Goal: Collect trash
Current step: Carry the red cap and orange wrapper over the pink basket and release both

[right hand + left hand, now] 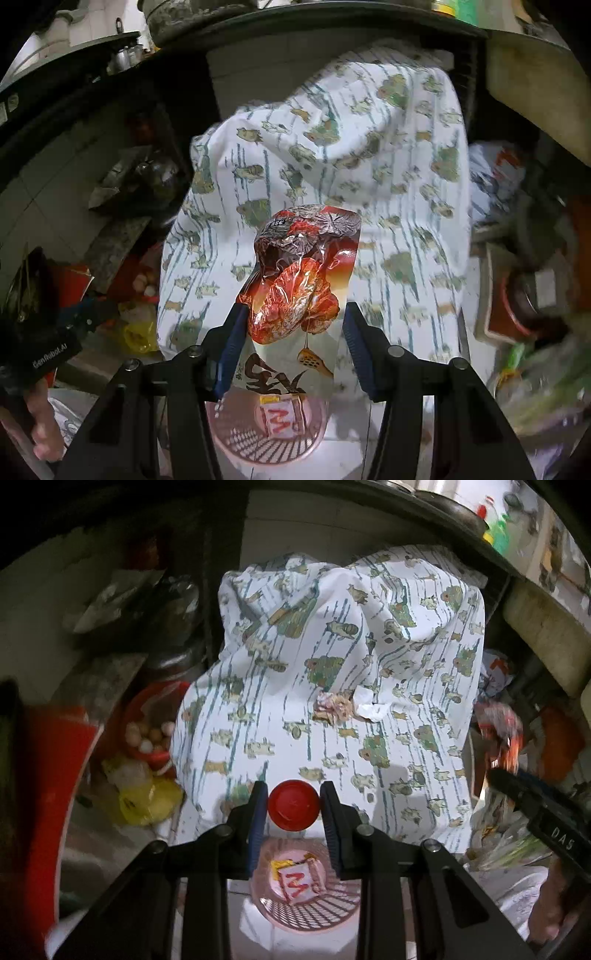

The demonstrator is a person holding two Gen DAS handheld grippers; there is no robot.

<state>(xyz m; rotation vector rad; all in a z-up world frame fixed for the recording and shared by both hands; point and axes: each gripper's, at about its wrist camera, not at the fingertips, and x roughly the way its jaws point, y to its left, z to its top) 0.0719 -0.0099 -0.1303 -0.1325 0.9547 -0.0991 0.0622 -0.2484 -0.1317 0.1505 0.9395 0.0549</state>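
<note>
Cluttered floor surrounded a desk draped in a white cloth printed with green patches (332, 672). Nearest, a pink plastic mesh basket (306, 904) sat below, holding a white wrapper with a red M (295, 882). Above it, the left tongs (293, 805) pinched a round red bottle cap (293, 804), and the right tongs (295, 325) gripped a crinkled red-and-white snack bag (295, 288). Farther off, crumpled scraps (332, 707) lay on the cloth.

Red bottle cap (293, 805), red-orange printed wrapper (299, 291), pink lattice basket (306, 904), white green-patterned cloth (332, 646).
</note>
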